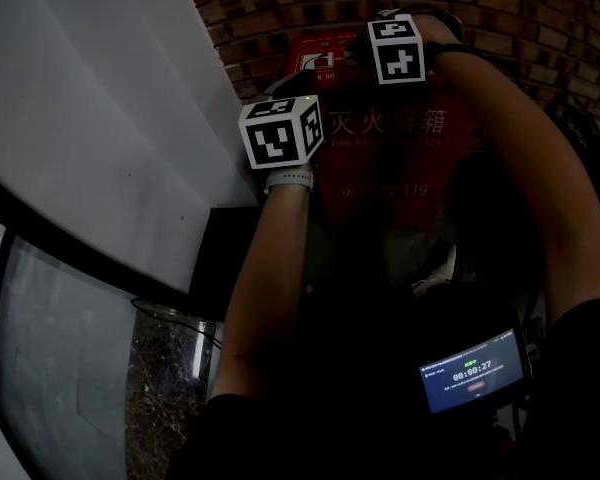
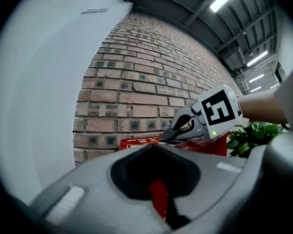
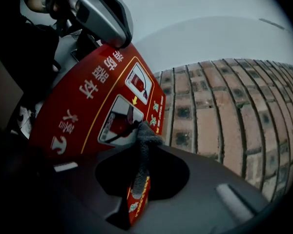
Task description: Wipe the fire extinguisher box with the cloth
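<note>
Head view: you've got both tools up at the top of the fire extinguisher box (image 1: 400, 158), which stands against the brick wall (image 1: 540, 18). Your left tool (image 1: 283, 128) is by the box's upper left corner and your right tool (image 1: 395, 50) is at its top edge. The cloth is hidden from here.

Left gripper view: the jaws are drawn together on nothing, with just a sliver of the red box showing through the slit. Your right tool works beyond, on the box's top.

Right gripper view: the jaws are clamped on the grey cloth (image 3: 145, 136). Its bunched end looks pressed to the box face beside the picture labels (image 3: 121, 121), near the edge by the bricks.

You look to be mid-wipe up here. Next you'd want steady pressure and a drag along that edge, then down across the lettered front.
</note>
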Tool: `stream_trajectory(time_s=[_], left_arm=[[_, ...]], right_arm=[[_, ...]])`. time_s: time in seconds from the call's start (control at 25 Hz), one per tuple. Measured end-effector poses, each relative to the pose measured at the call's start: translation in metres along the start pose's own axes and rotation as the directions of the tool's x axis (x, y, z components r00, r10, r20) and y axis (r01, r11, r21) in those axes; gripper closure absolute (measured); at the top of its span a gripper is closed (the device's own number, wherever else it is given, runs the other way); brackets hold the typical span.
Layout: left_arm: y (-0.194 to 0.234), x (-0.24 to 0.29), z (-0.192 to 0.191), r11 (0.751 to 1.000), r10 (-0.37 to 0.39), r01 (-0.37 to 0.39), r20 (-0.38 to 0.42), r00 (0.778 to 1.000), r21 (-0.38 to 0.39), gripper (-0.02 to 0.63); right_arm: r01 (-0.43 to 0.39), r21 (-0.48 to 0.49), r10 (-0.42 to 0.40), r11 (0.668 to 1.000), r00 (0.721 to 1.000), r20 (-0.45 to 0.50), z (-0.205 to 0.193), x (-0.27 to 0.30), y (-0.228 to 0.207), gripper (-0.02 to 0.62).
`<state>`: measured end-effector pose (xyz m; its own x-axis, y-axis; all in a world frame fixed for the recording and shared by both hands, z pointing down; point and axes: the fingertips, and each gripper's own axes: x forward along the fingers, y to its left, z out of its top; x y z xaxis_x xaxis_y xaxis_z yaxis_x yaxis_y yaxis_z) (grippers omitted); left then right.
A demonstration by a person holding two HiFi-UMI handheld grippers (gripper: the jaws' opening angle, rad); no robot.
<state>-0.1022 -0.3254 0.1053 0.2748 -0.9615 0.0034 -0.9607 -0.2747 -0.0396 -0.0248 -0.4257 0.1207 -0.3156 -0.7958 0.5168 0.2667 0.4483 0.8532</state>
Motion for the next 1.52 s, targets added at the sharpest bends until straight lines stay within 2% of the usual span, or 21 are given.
stream_trajectory(time_s=[0.4,0.72,0.88,1.04,1.12,1.24,1.36,1.52], left_arm=[[-0.005,-0.01,0.006,1.0,-0.005,0.004,0.007,1.0,0.026,0.606],[0.001,-0.001,0.002,1.0,0.0,-0.001,0.034,0.999,0.031,0.606],[0.0,-0.003,-0.001,1.0,0.0,-0.001,0.028,1.0,0.027,0.606],[0.001,-0.003,0.0,1.0,0.003,-0.004,0.032,0.999,0.026,0.606],[0.001,-0.003,0.0,1.0,0.004,-0.005,0.033,0.999,0.029,0.606],[0.0,-0.005,0.0,0.999,0.013,-0.014,0.026,1.0,0.044,0.606],[-0.001,-0.006,0.001,0.999,0.021,-0.022,0.015,1.0,0.041,0.606],[0.0,-0.003,0.002,1.0,0.021,-0.022,0.027,0.999,0.023,0.606]], right_arm=[[0.015,0.055,-0.011,0.998,0.997,-0.077,-0.063,-0.027,0.013,0.566],[0.015,0.115,0.001,0.993,0.99,-0.142,-0.132,-0.035,0.028,0.565],[0.024,0.158,0.007,0.987,0.982,-0.189,-0.169,-0.043,0.037,0.565],[0.031,0.153,0.007,0.988,0.971,-0.239,-0.184,-0.049,0.037,0.565],[0.067,0.146,-0.032,0.987,0.974,-0.225,-0.174,-0.053,0.027,0.563],[0.105,0.162,-0.082,0.981,0.987,-0.138,-0.131,-0.062,0.005,0.563],[0.102,0.162,-0.099,0.982,0.995,-0.029,-0.072,-0.066,-0.012,0.563],[0.097,0.135,-0.111,0.986,0.988,0.103,0.014,-0.052,-0.022,0.563]])
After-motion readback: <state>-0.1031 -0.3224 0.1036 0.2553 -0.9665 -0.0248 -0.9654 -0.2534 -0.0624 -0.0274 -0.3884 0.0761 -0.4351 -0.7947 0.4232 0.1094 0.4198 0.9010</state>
